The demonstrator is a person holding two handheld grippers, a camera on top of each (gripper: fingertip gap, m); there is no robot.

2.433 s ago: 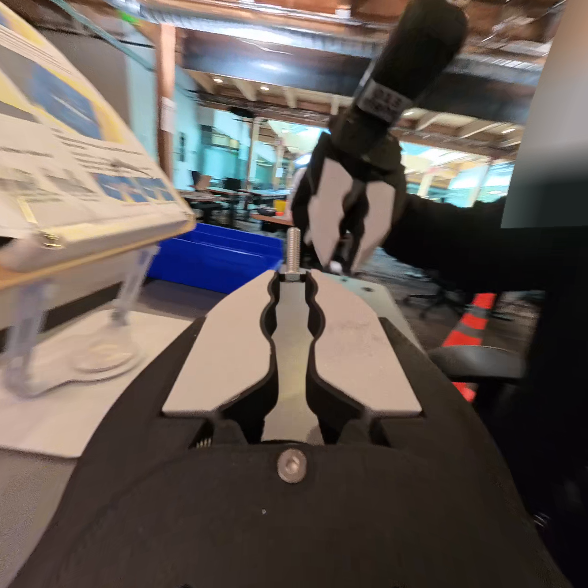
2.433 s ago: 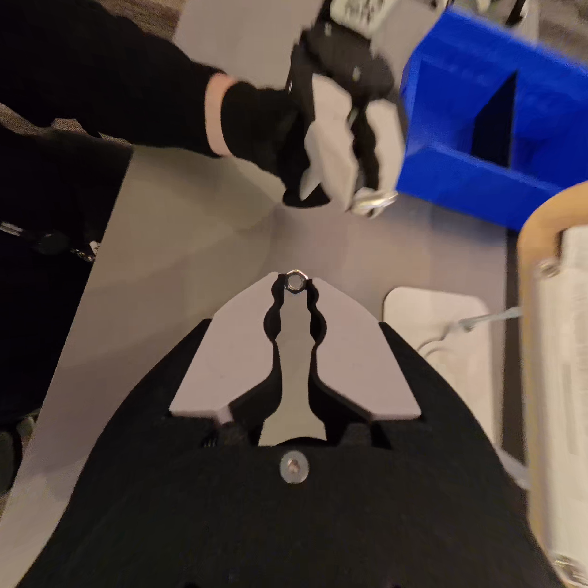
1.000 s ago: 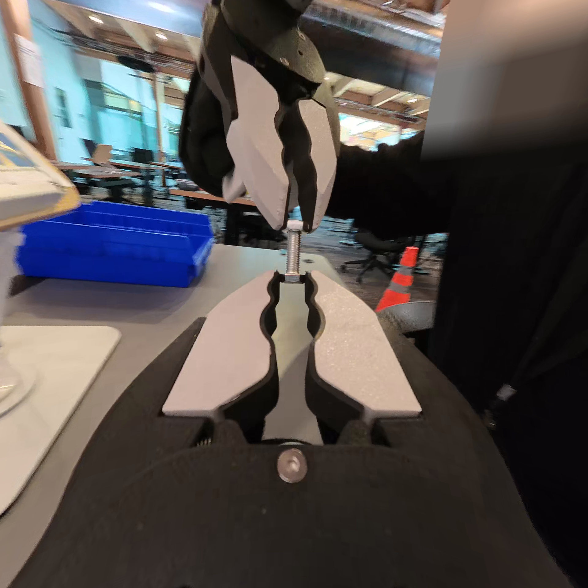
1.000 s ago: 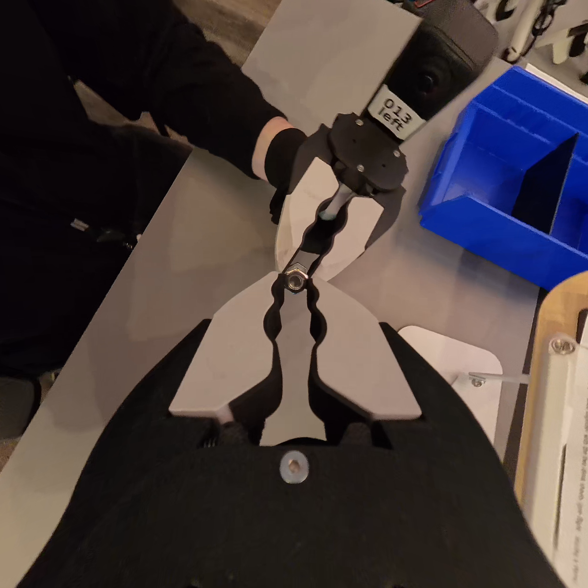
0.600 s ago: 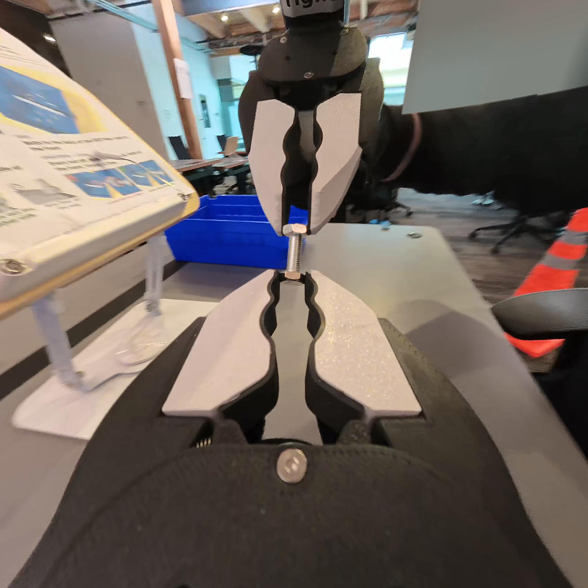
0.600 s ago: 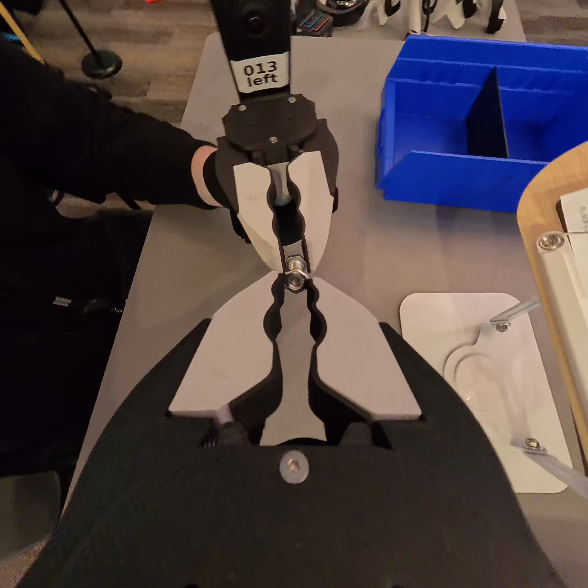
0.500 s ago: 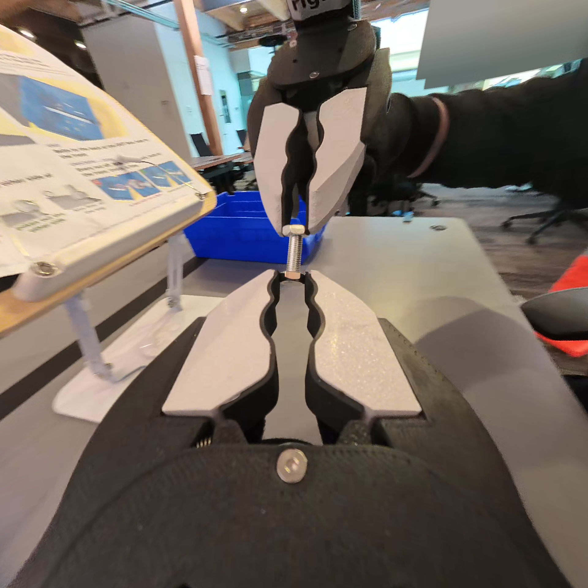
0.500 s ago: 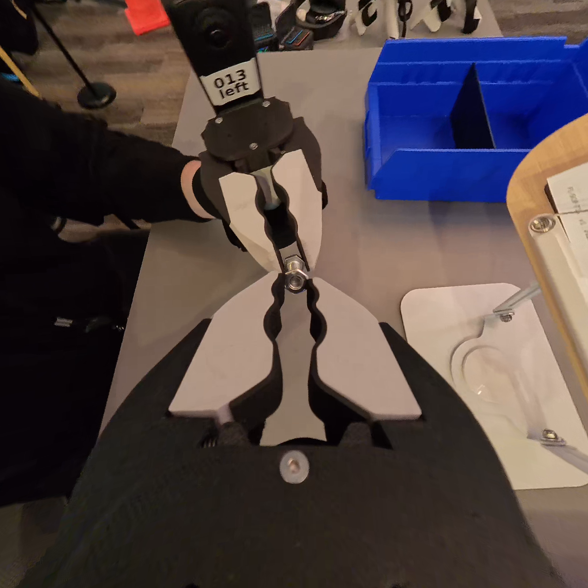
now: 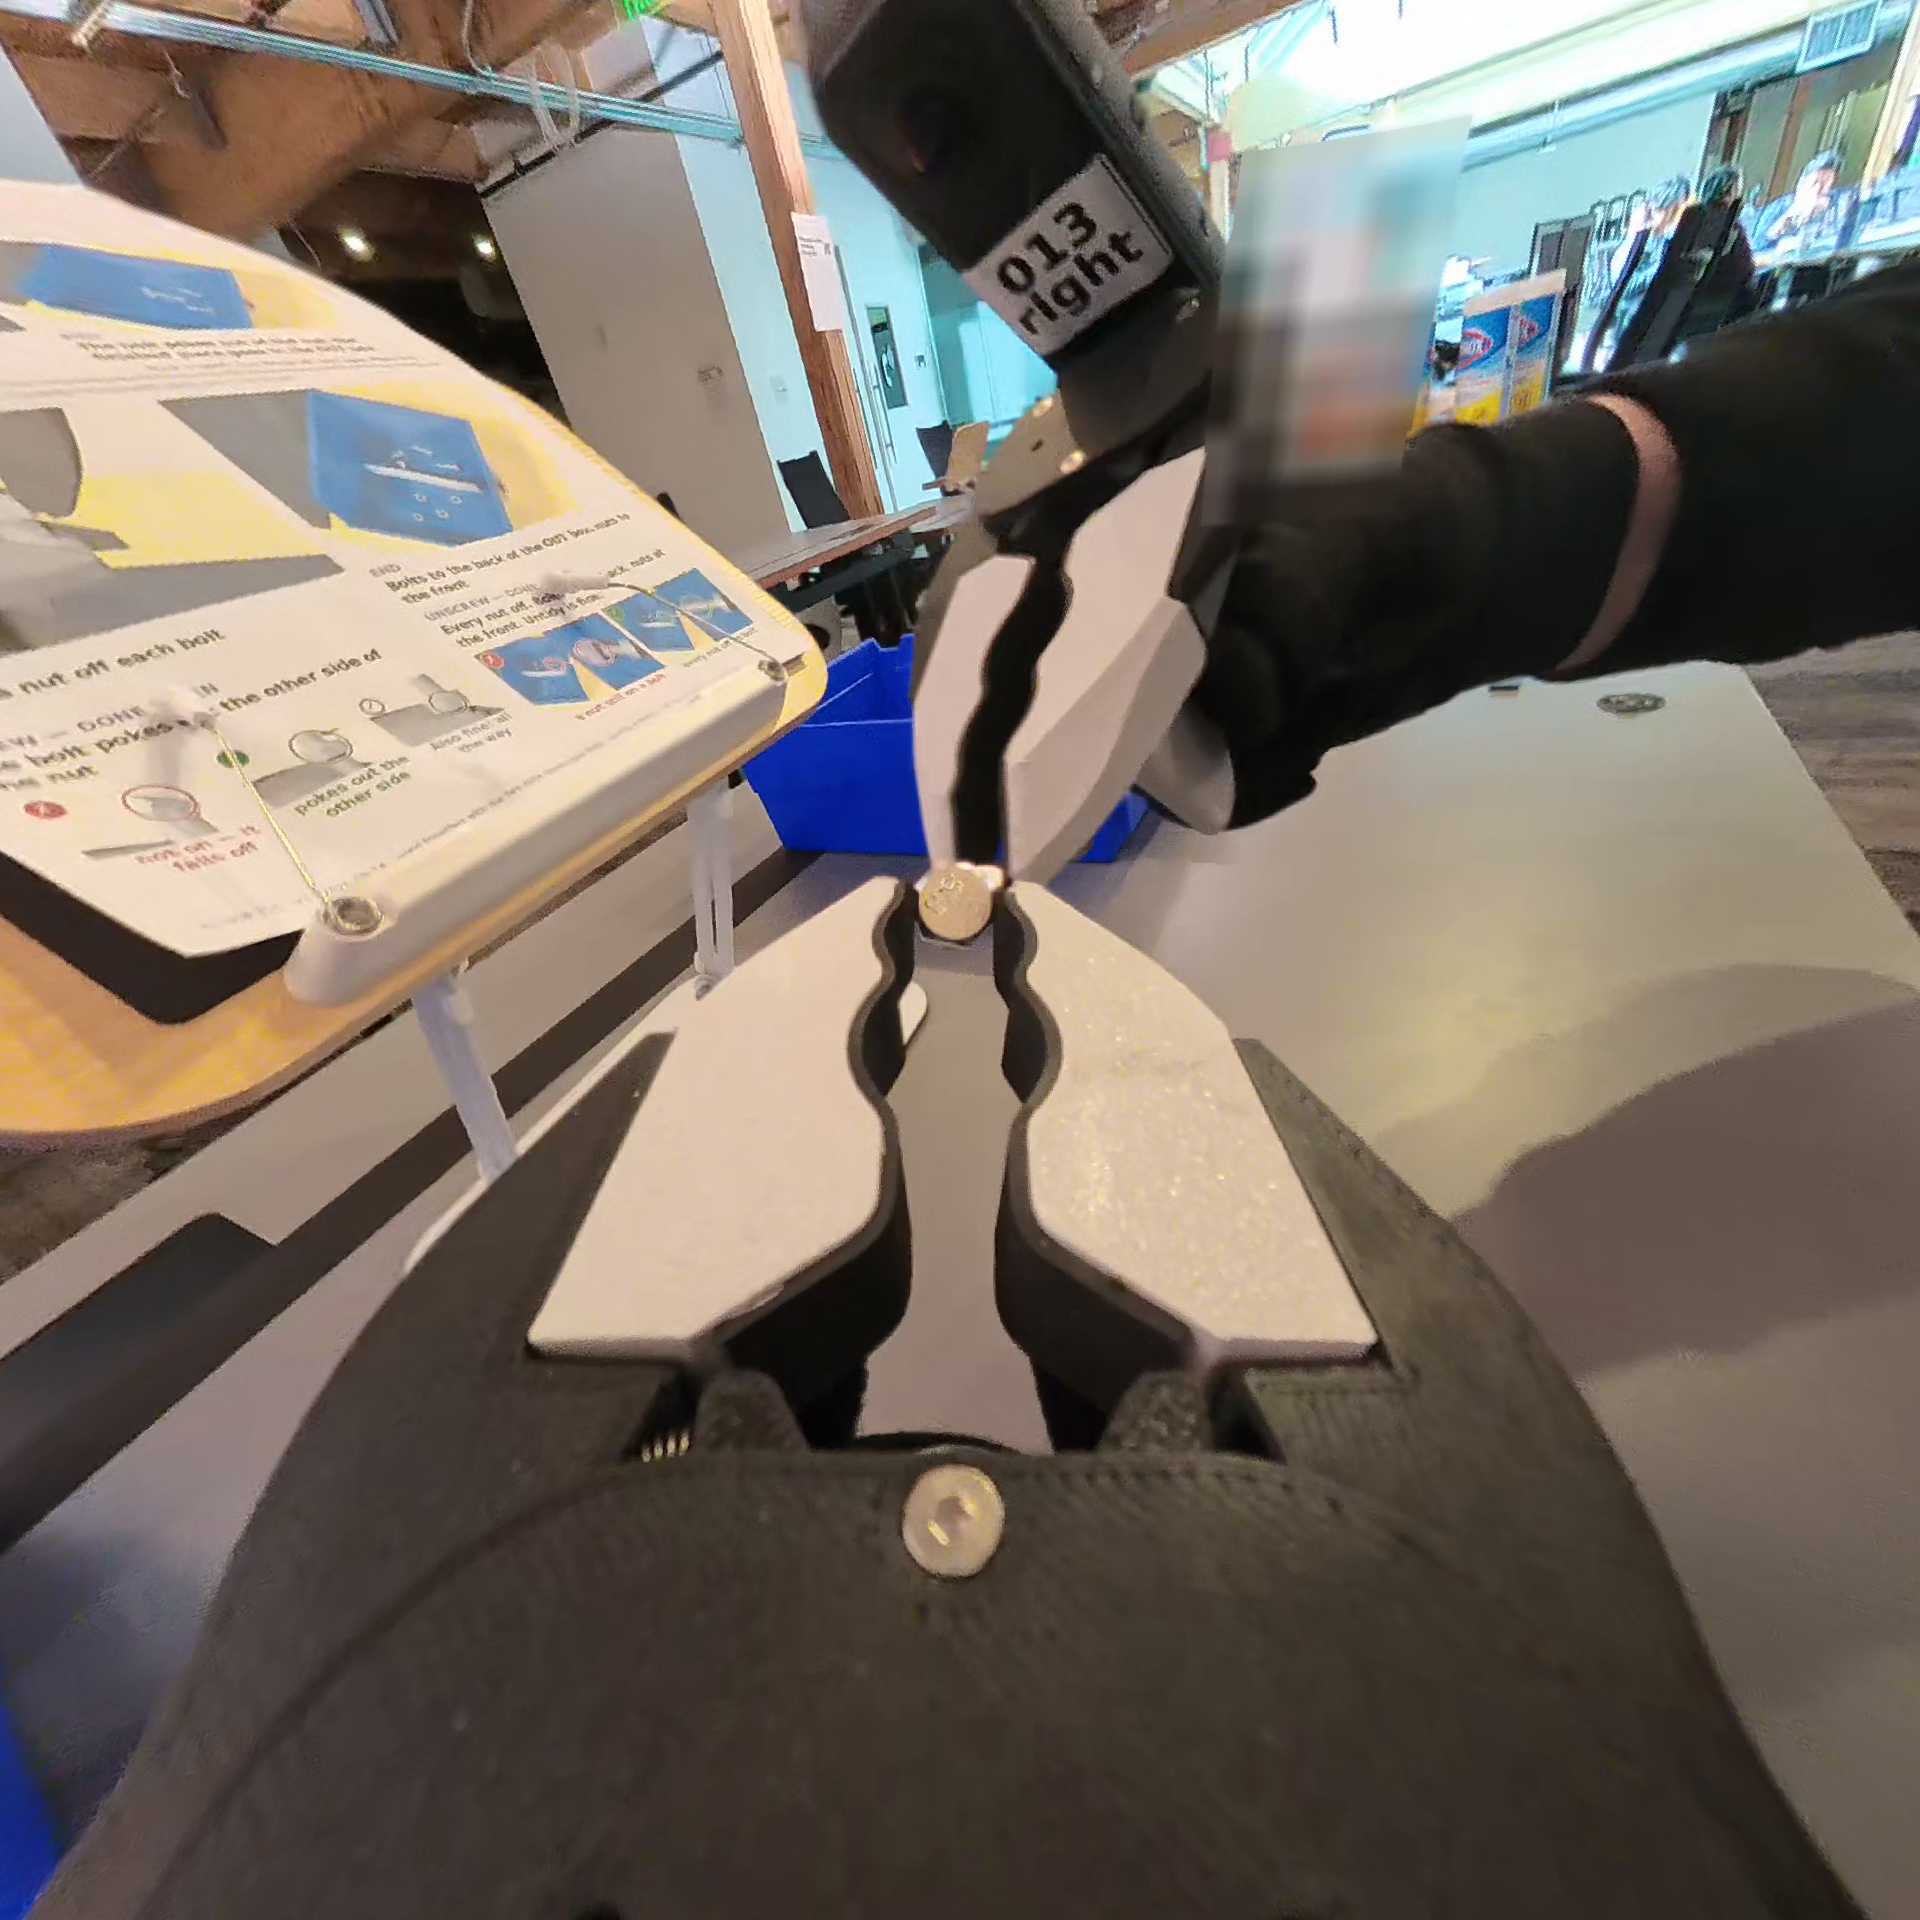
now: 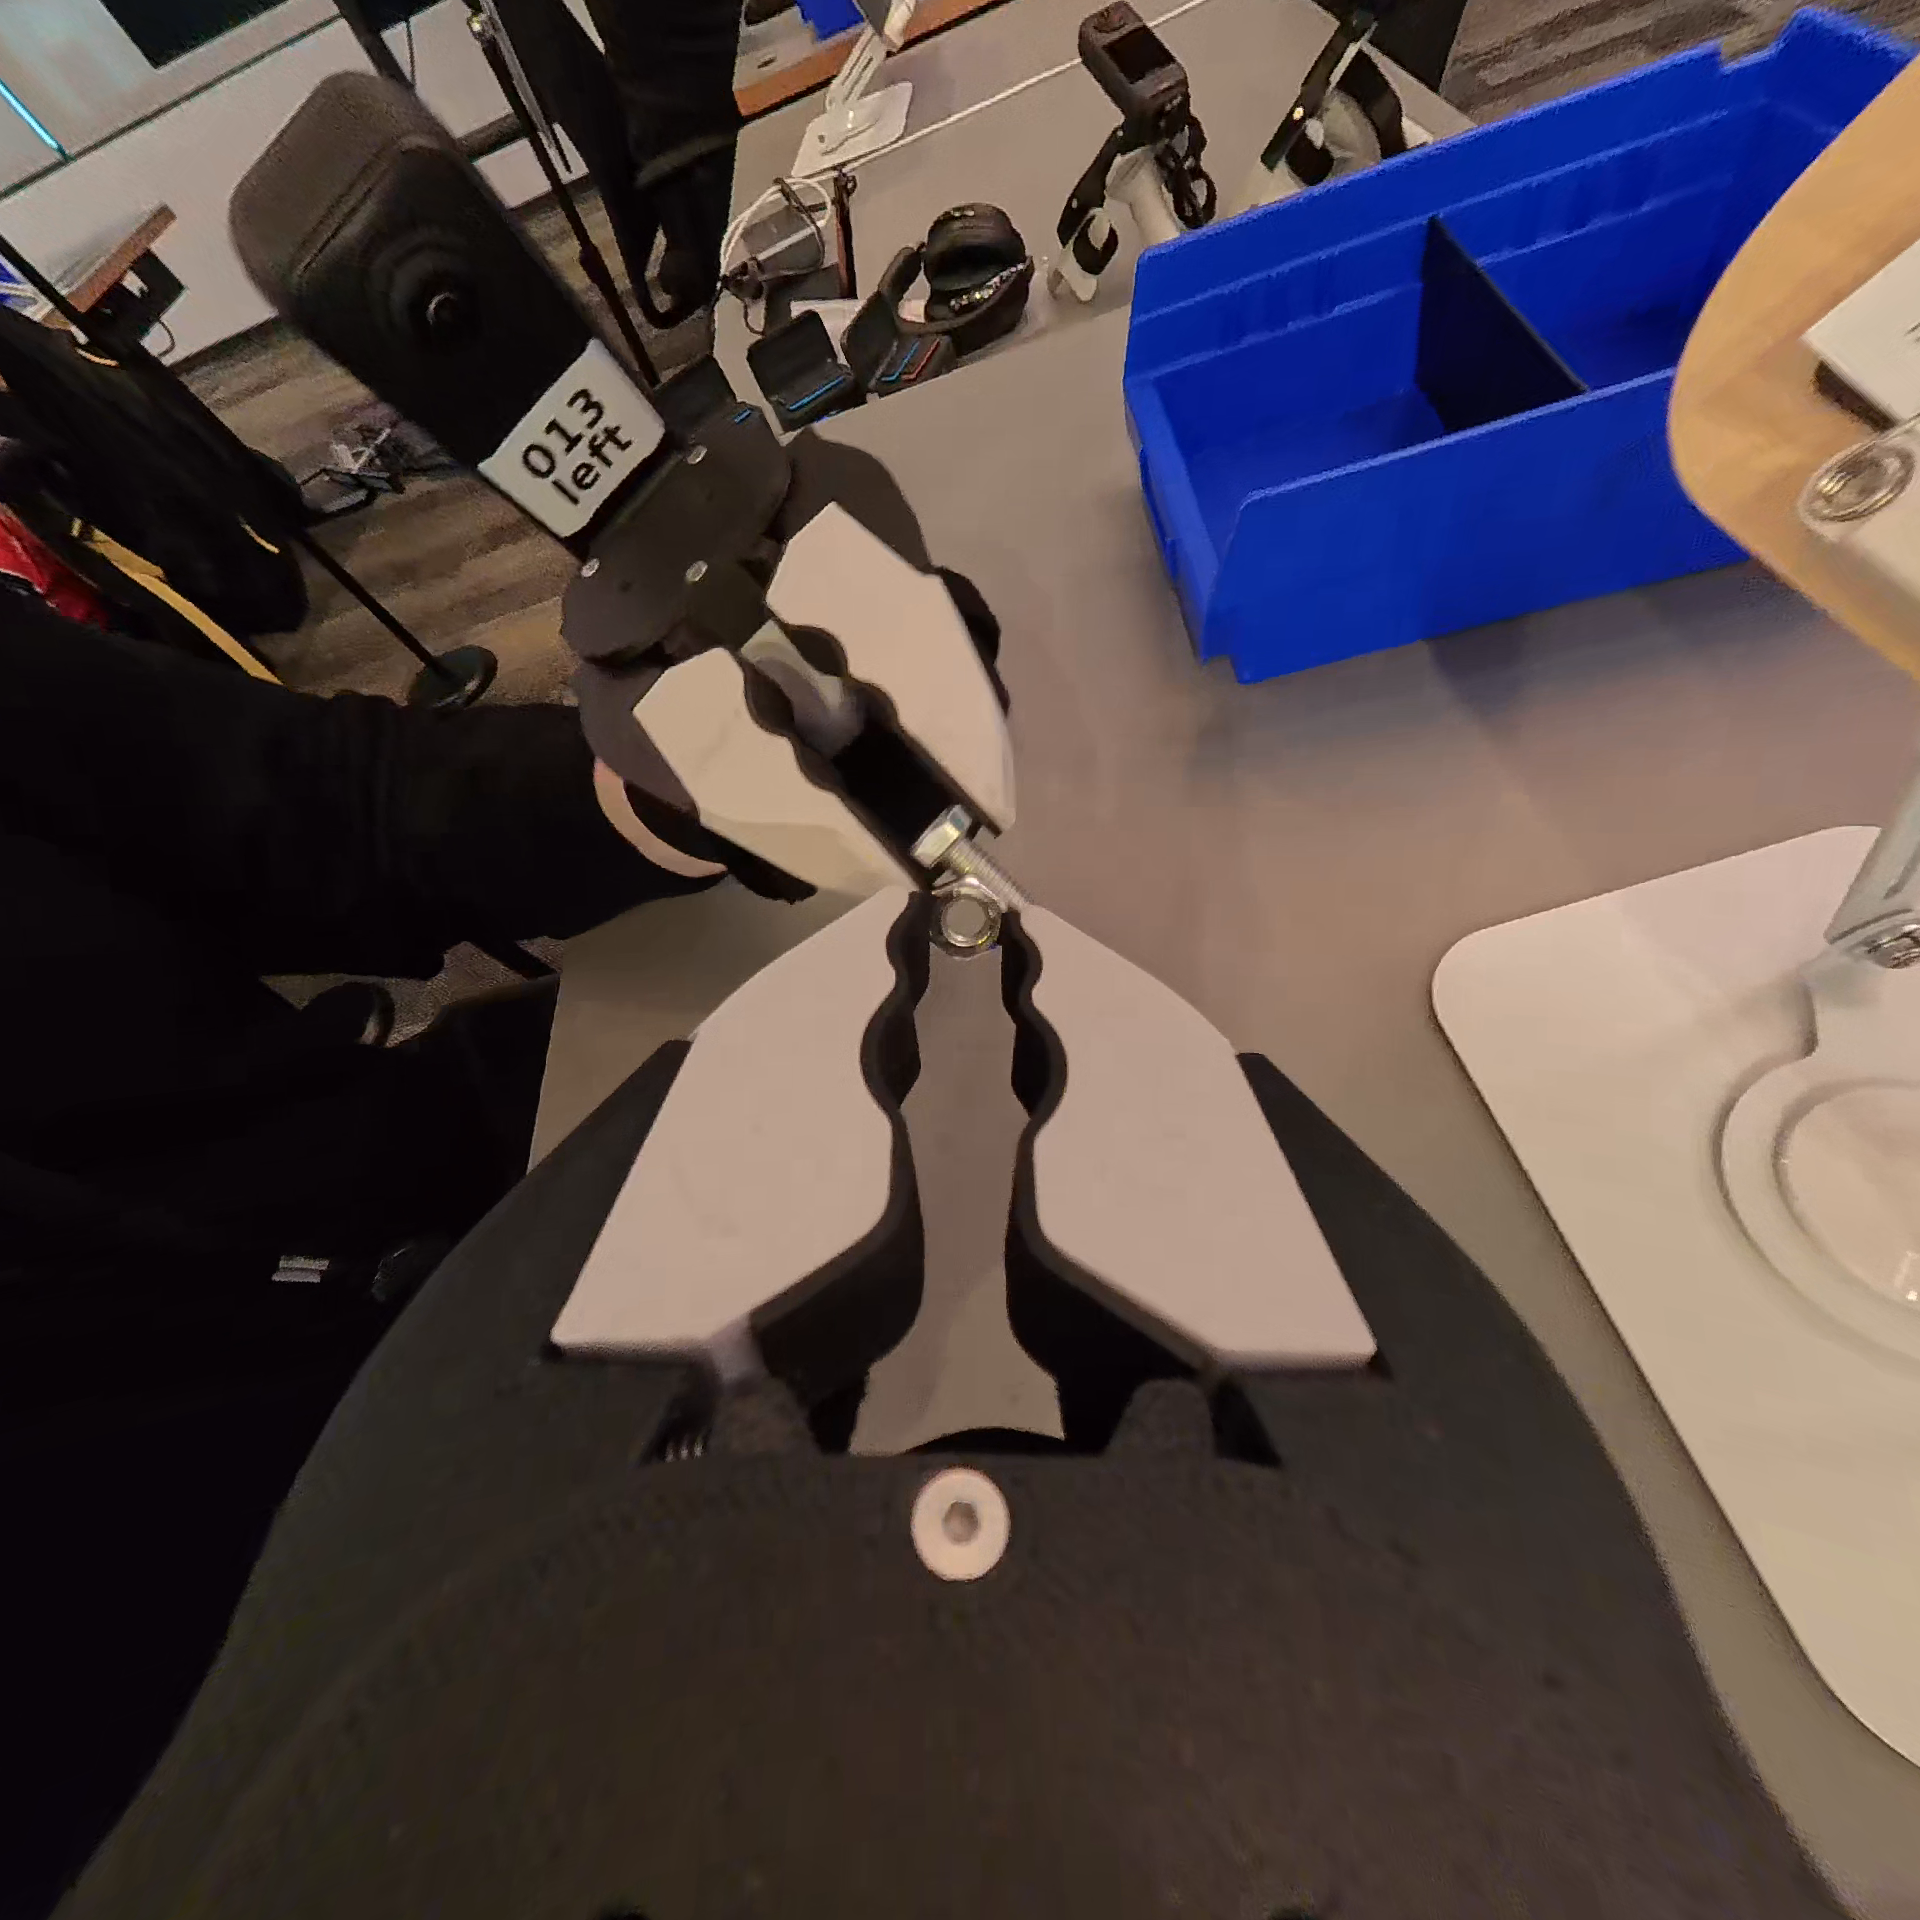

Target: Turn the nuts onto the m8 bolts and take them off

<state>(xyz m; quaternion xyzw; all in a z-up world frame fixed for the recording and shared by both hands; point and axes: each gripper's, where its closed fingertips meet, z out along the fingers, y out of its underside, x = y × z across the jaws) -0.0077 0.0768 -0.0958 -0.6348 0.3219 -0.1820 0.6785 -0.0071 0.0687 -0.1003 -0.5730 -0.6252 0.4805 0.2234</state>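
Observation:
My left gripper is shut on the hex head of a silver bolt, and the flat of the head faces this camera. In the right wrist view the bolt sticks forward out of the left gripper, along its fingers. My right gripper is shut on a silver nut whose hole faces this camera. The bolt's thread lies slantwise across the nut's far edge, not through the hole. In the left wrist view the right gripper comes down from above, tip to tip with mine.
A blue divided bin stands at the back of the grey table. An instruction board on a clear stand with a white base is to one side. Gloved hands and black sleeves hold both grippers. Camera gear lies beyond the table.
The bolt stood upright across my left fingertips with the nut at its top end. It has swung in the grasp to point forward, and its thread now lies beside the nut.

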